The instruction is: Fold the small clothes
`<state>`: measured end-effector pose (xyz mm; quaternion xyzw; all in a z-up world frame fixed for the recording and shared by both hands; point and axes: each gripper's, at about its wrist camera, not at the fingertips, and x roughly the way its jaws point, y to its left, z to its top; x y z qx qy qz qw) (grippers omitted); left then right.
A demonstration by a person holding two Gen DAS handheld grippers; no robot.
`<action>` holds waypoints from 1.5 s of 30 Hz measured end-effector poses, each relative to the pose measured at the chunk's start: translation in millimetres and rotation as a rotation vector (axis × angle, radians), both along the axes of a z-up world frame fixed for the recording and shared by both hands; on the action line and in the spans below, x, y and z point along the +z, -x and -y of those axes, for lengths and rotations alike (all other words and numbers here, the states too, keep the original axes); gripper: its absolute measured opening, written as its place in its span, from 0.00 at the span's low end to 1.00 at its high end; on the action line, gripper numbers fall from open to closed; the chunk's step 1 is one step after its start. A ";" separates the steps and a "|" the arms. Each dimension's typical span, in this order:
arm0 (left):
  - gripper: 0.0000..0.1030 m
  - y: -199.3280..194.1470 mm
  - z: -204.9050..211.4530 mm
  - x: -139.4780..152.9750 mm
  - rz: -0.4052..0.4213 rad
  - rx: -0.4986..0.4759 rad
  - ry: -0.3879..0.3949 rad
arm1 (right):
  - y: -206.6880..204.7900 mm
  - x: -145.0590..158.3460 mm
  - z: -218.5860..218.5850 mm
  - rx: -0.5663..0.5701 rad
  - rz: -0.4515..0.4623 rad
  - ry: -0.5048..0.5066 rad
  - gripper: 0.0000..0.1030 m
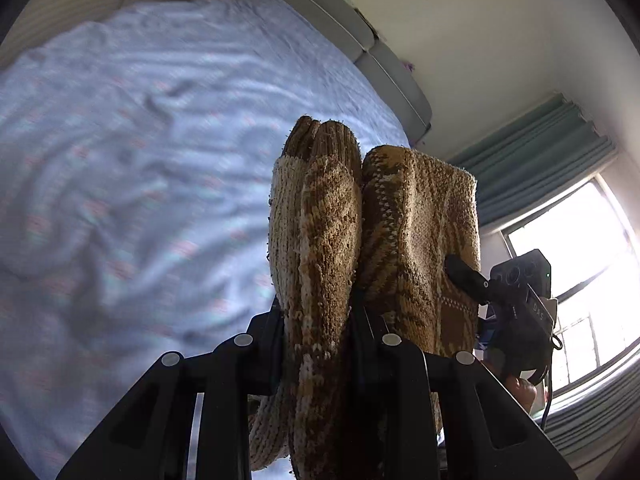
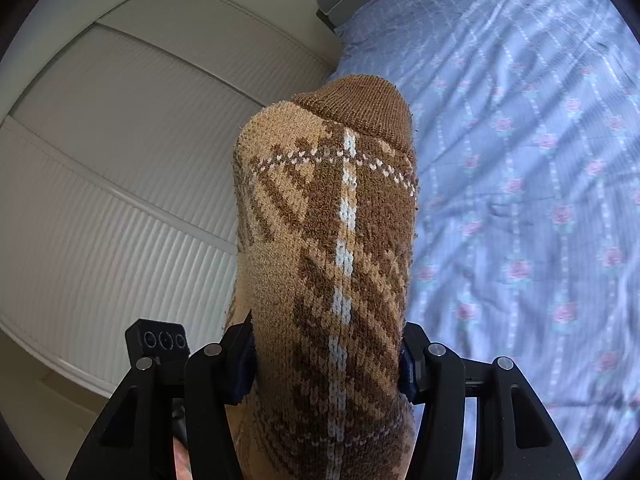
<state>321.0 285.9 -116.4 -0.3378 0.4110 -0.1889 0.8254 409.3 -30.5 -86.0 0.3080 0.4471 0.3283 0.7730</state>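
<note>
A brown and tan knitted sock (image 1: pixel 320 240) with a white pattern is held up in the air above the bed. My left gripper (image 1: pixel 318 320) is shut on one bunched part of it. My right gripper (image 2: pixel 326 352) is shut on another part of the sock (image 2: pixel 328 240), whose dark brown cuff points away from the camera. The right gripper also shows in the left wrist view (image 1: pixel 472 280), with one finger pressed against the knit at the right. The fingertips of both grippers are hidden by the fabric.
A bed with a blue flowered sheet (image 1: pixel 140 160) lies below; it also shows in the right wrist view (image 2: pixel 520 200). A grey headboard (image 1: pixel 352 36), a window with teal curtains (image 1: pixel 540 172) and white slatted wardrobe doors (image 2: pixel 120 160) surround it.
</note>
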 end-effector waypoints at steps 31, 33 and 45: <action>0.35 -32.9 -299.8 -131.3 -0.047 0.245 -0.044 | -77.6 -125.0 -316.3 0.086 -0.083 0.028 0.59; 0.43 -24.1 -300.6 -125.5 -0.042 0.268 -0.074 | -75.6 -122.9 -320.9 0.092 -0.078 0.039 0.64; 0.80 45.2 -252.2 -43.1 -0.016 0.411 -0.367 | -21.9 -43.8 -290.6 0.067 0.151 0.306 0.72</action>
